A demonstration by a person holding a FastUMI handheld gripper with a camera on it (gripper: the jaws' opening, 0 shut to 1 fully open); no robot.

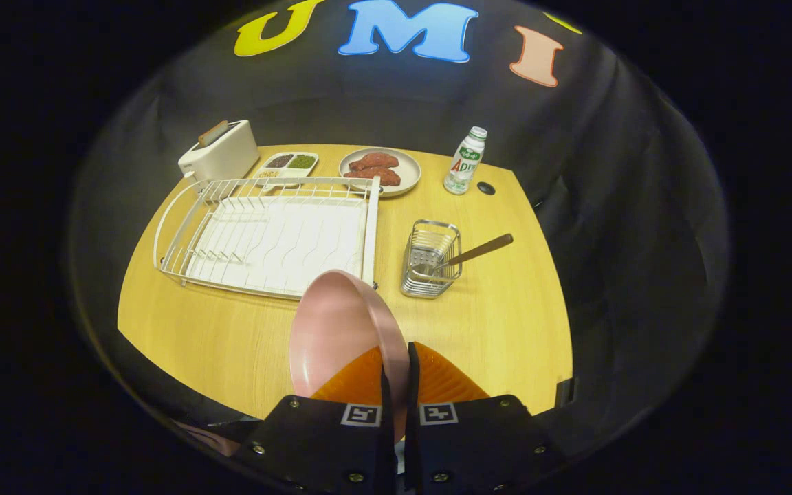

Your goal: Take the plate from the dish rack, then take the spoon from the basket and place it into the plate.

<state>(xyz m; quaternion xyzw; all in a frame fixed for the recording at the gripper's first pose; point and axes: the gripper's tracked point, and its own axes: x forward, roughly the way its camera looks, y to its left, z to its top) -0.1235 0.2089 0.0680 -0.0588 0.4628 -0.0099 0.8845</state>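
My gripper [396, 368] is shut on the rim of a pink plate [331, 330], which stands on edge between the fingers and is held above the wooden table, just in front of the dish rack's near right corner. The white wire dish rack [269, 234] lies beyond the plate with nothing in its slots. To the right of the rack stands a metal wire basket [429, 260]. A spoon [475, 251] with a brown wooden handle leans out of the basket toward the right.
At the back of the table [506, 330] are a white toaster [221, 152], a divided tray of beans [286, 165], a round plate of reddish food [380, 170] and a small white bottle [466, 160]. Bare wood lies ahead of the fingers and right of the basket.
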